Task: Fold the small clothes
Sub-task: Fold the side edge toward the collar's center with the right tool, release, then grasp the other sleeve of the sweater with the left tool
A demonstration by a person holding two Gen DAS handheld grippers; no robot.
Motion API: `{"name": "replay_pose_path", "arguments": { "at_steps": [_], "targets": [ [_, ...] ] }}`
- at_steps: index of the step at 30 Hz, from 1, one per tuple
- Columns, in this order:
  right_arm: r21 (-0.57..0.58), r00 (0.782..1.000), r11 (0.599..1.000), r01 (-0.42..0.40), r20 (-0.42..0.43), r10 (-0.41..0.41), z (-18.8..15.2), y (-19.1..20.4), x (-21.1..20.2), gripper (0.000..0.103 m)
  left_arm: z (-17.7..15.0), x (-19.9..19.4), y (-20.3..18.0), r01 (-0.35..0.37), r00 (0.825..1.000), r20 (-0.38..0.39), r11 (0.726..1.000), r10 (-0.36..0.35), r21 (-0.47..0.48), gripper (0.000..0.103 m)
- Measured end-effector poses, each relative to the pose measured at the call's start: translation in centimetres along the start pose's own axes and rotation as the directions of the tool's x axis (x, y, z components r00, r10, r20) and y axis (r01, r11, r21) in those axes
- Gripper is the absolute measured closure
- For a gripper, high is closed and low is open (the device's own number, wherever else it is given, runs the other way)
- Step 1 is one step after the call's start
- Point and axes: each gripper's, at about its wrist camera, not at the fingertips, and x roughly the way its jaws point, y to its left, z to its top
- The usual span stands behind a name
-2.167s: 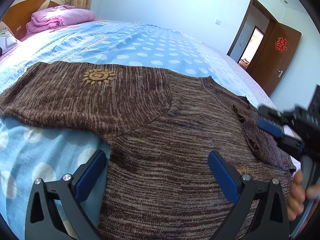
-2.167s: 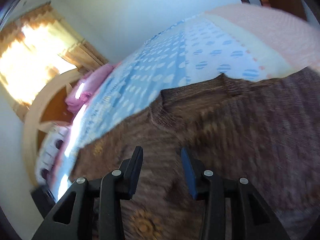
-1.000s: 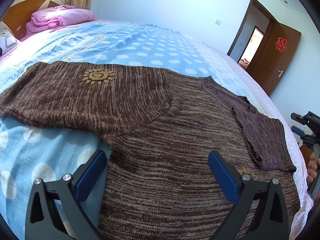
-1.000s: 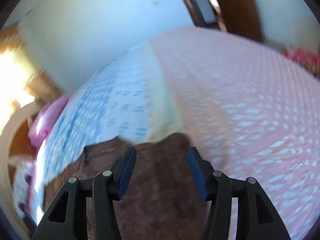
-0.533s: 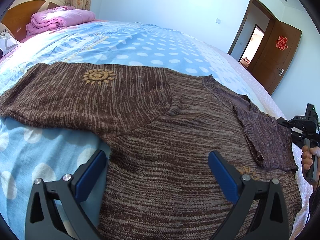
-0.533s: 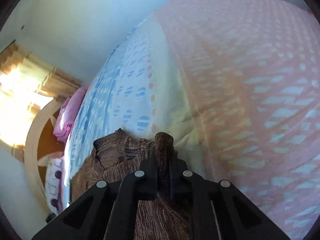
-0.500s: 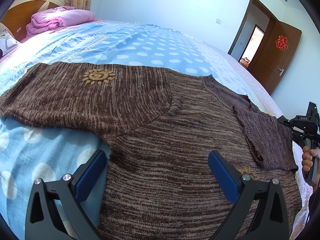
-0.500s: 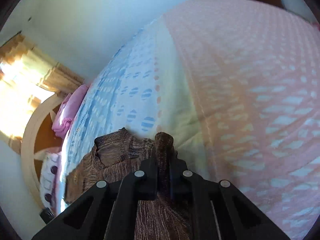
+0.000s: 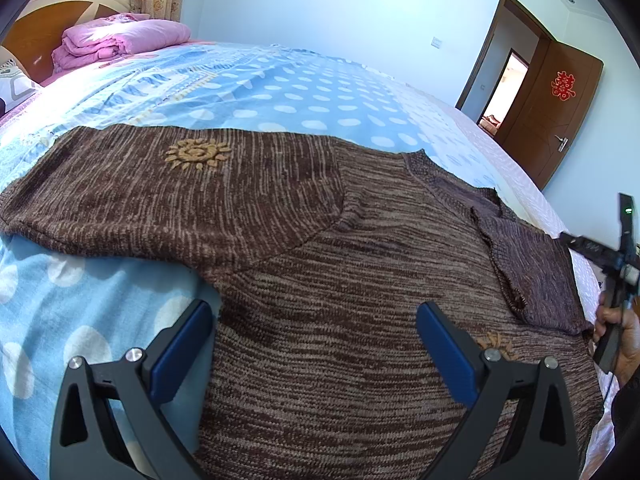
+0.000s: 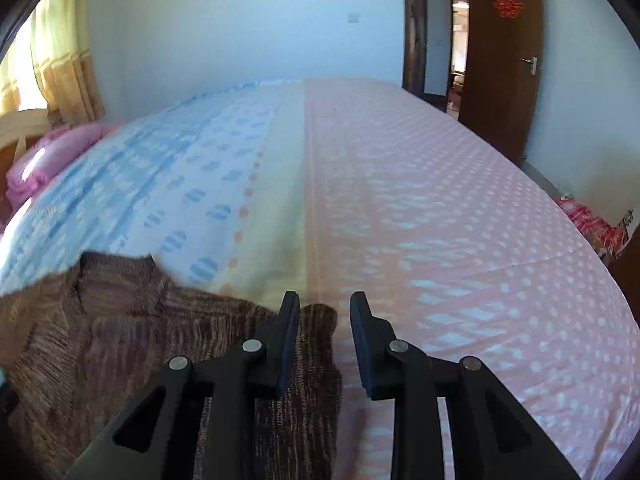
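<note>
A brown knitted sweater [image 9: 360,260] lies spread on the bed, one sleeve with a tan sun emblem [image 9: 196,154] stretched out to the left. Its other sleeve [image 9: 532,264] is folded back onto the body at the right. My left gripper [image 9: 314,312] hovers open over the sweater's lower part with nothing gripped. A hand holds my right gripper [image 9: 576,242] at the sweater's right edge. In the right wrist view the right gripper [image 10: 324,300] is opening; the sleeve's edge [image 10: 316,320] lies between the parted jaws, and the pads do not press it.
The bed sheet is blue with white dots [image 9: 280,92] and turns pink [image 10: 440,200] toward the right side. A folded pink quilt [image 9: 120,38] sits by the headboard. A brown door [image 9: 560,108] stands open beyond the bed. Something red [image 10: 588,224] lies past the bed's right edge.
Half a second ago the right gripper was shut on the sleeve's edge; now its jaws have parted, it has rolled upright, and the fabric lies loose. The left gripper has not moved.
</note>
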Motion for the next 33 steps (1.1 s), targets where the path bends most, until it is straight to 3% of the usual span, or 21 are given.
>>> {"name": "replay_pose_path", "arguments": {
  "at_steps": [1, 3, 9, 11, 12, 15, 17, 20, 23, 26, 29, 31, 33],
  "targets": [
    [0.011, 1.0, 1.0, -0.023, 0.007, 0.023, -0.1, -0.1, -1.2, 0.069, 0.0, 0.0, 0.0, 0.0, 1.0, 0.0, 1.0, 0.0, 0.0, 0.0],
    [-0.041, 0.999, 0.999, -0.032, -0.021, 0.031, -1.0, 1.0, -2.4, 0.068, 0.0, 0.0, 0.0, 0.001, 1.0, 0.001, 1.0, -0.001, -0.001, 0.0],
    [-0.197, 0.992, 0.978, -0.073, -0.117, 0.051, -7.9, 3.9, -3.9, 0.068, 0.0, 0.0, 0.0, -0.001, 1.0, 0.0, 1.0, 0.001, 0.001, 0.0],
    [-0.233, 0.983, 0.971, -0.051, -0.185, 0.007, -10.3, 4.1, -2.3, 0.068, 0.0, 0.0, 0.0, -0.001, 1.0, 0.0, 1.0, 0.001, 0.001, 0.0],
    [-0.241, 0.989, 0.97, -0.033, -0.15, -0.003, -10.4, 4.2, -2.7, 0.067, 0.0, 0.0, 0.0, -0.002, 1.0, -0.001, 1.0, 0.002, 0.001, 0.0],
    [-0.229, 0.977, 0.973, 0.037, -0.195, -0.083, -9.2, 5.4, -3.3, 0.064, 0.0, 0.1, 0.0, -0.007, 1.0, -0.004, 1.0, 0.007, 0.004, 0.0],
    [-0.173, 0.988, 0.983, -0.058, -0.151, 0.032, -8.2, 7.1, -5.3, 0.064, 0.0, 0.1, 0.0, -0.007, 1.0, -0.004, 1.0, 0.007, 0.005, 0.0],
    [-0.121, 0.976, 0.978, -0.167, -0.159, 0.147, -8.1, 10.8, -5.6, 0.064, 0.0, 0.2, 0.0, -0.01, 1.0, -0.005, 1.0, 0.01, 0.007, 0.0],
    [-0.081, 0.966, 0.977, -0.197, -0.185, 0.18, -9.5, 14.4, -3.7, 0.063, 0.1, 0.4, -0.3, -0.031, 0.999, -0.018, 0.999, 0.032, 0.02, 0.0],
    [-0.089, 0.969, 0.982, -0.166, -0.199, 0.146, -11.6, 17.3, -1.6, 0.063, 0.2, 0.6, -0.6, -0.056, 0.997, -0.041, 0.997, 0.058, 0.049, 0.0],
    [-0.182, 0.984, 0.976, -0.12, -0.151, 0.093, -12.4, 19.1, -2.2, 0.047, 0.2, 0.6, -1.0, -0.067, 0.993, -0.091, 0.99, 0.079, 0.127, 0.0],
    [-0.19, 0.981, 0.973, -0.133, -0.168, 0.101, -12.7, 19.3, -2.0, 0.024, 0.1, -0.3, -0.6, -0.081, 0.991, -0.094, 0.986, 0.096, 0.145, 0.0],
    [-0.187, 0.98, 0.972, -0.141, -0.163, 0.111, -12.6, 19.2, -1.7, 0.023, 0.3, -1.9, 1.2, -0.139, 0.988, -0.049, 0.986, 0.145, 0.096, 0.0]
  ]
}}
